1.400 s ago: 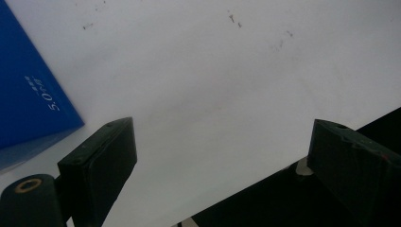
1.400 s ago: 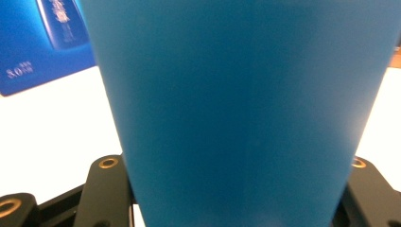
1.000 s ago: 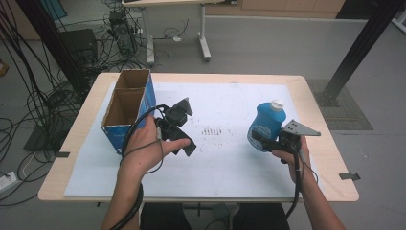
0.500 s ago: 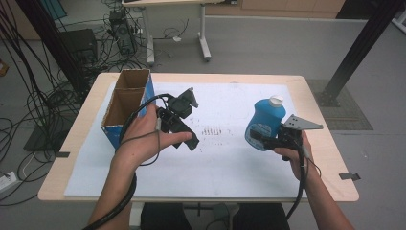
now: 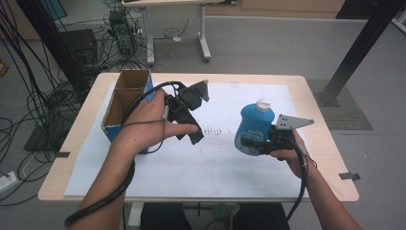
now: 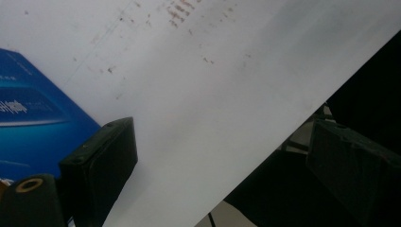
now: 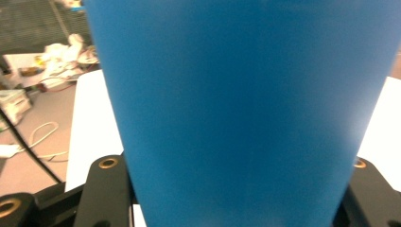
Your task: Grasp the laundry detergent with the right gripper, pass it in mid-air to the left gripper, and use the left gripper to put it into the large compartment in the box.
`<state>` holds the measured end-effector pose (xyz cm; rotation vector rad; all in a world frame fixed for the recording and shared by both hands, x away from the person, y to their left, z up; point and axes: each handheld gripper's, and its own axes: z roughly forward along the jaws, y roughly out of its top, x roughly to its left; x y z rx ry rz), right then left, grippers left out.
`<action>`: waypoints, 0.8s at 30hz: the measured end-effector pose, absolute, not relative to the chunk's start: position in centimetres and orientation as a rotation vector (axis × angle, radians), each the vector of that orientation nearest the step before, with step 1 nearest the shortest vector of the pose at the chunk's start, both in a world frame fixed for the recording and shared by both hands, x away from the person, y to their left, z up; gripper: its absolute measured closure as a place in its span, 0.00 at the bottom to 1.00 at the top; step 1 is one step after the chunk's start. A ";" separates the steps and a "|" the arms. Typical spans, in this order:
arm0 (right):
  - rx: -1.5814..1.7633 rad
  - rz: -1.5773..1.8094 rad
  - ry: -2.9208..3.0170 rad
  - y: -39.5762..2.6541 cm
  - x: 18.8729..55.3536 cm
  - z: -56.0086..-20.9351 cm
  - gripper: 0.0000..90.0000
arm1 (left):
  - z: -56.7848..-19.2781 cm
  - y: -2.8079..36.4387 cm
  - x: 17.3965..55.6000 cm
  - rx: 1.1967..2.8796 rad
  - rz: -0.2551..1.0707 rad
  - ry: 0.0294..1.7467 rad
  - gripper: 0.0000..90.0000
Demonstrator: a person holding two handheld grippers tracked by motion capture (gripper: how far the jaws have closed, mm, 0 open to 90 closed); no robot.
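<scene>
Blue bottle (image 5: 253,128) near right edge of table (image 5: 316,139), clamped upright betw. fingers of right gripper (image 5: 250,143). Left gripper (image 5: 191,125) w/ fingers apart, nothing betw. them, beside cardboard box (image 5: 125,103) at left edge.

You are holding the blue bottle (image 5: 253,128) in your right tongs (image 5: 251,143), which are clamping its lower body from the side. It is a squat, rounded plastic bottle with a short neck and a white cap (the cap is on) at the top. It is standing roughly upright, leaning slightly, over the right half of the white sheet (image 5: 210,158) on the bench (image 5: 325,143). In the right gripper view its plain blue wall (image 7: 241,109) is rising between the two jaws.
</scene>
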<state>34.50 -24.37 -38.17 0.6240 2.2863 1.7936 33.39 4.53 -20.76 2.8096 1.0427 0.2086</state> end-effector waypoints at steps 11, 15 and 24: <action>0.499 1.835 2.397 -23.6 34.3 -37.2 0.46 | -18.7 3.5 33.7 2.849 0.188 0.845 0.10; 0.453 1.846 2.423 -23.4 34.3 -36.8 0.46 | -18.4 3.1 33.6 2.875 0.192 0.778 0.10; 0.366 1.869 2.473 -22.9 34.2 -36.4 0.46 | -17.8 2.3 33.4 2.908 0.184 0.669 0.10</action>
